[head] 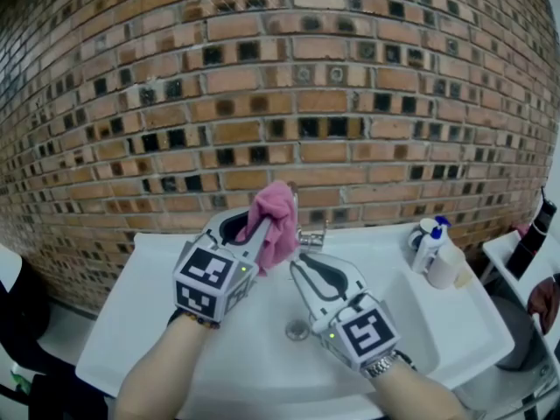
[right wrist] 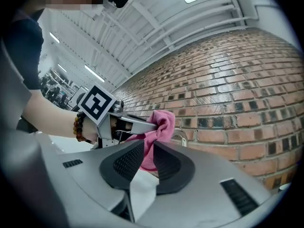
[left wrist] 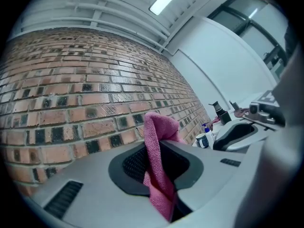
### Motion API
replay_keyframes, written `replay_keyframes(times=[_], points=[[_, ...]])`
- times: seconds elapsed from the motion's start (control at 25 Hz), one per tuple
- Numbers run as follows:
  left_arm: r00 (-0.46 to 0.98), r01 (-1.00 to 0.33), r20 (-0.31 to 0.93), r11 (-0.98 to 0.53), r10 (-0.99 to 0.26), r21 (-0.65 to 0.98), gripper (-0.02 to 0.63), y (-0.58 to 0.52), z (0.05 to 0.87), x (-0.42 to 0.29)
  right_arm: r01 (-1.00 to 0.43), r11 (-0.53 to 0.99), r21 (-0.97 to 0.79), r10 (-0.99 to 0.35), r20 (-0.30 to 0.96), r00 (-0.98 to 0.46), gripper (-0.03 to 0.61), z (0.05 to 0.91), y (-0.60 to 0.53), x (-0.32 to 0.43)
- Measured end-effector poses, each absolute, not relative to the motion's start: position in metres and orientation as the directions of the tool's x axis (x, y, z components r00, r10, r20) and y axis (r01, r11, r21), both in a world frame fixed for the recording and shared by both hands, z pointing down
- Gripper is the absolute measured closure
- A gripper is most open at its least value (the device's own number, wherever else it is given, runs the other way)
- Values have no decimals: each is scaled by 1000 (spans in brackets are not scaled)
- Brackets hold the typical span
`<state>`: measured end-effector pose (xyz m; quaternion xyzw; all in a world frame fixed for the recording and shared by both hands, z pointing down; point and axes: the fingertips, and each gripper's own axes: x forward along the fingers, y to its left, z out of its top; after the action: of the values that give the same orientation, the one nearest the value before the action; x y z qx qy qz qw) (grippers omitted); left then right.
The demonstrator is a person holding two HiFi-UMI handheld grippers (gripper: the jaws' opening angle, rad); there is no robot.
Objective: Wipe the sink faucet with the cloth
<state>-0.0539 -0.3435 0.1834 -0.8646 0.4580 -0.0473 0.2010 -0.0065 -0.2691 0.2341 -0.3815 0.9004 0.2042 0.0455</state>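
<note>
So, wall: brown brick wall (head: 350, 103) is seen right behind the sink, filling the top of the head view.
Sink: white sink (head: 455, 322) is viewed from above, and both grippers are held over its basin.
Left gripper: left gripper (left wrist: 159, 148) is held up at the back of the basin and angled toward the wall. Its fingers are clenched on the cloth, which is pinched between the dark pads.
Right gripper: right gripper (right wrist: 146, 148) is held to the right of the left one and pointed at the faucet area. Its fingers are released, with a clear gap between the pads and nothing gripped. The cloth is only seen past the fingertips.
Cloth: pink cloth (head: 278, 221) is bunched above the left fingers and draped down beside them. It is held against or just in front of the faucet; contact cannot be confirmed.
Bottles: a small cluster of bottles (head: 433, 248) is stood on the sink's right rear ledge, well apart from both grippers.
Faucet: chrome faucet (head: 311, 234) is partly covered by the cloth, with only its right side exposed.
Drain: drain (head: 297, 329) is seen in the basin floor, just left of the right gripper body.
</note>
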Motion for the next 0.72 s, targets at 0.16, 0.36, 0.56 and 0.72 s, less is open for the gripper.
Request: replay_keyframes(times=[0.16, 0.36, 0.56, 0.72], points=[[572, -779, -101, -502, -814, -375, 548, -355, 180, -51, -705, 630, 326, -667, -239, -706, 506, 235, -268, -7], [575, -782, -105, -507, -811, -363, 548, -366, 175, -49, -704, 637, 314, -666, -235, -708, 506, 237, -267, -8], [584, -774, -93, -519, -806, -363, 549, -378, 174, -46, -706, 640, 303, -668, -233, -707, 506, 239, -266, -8], [603, -758, -79, -538, -794, -369, 549, -390, 174, -42, -707, 642, 297, -670, -232, -706, 506, 239, -265, -8]])
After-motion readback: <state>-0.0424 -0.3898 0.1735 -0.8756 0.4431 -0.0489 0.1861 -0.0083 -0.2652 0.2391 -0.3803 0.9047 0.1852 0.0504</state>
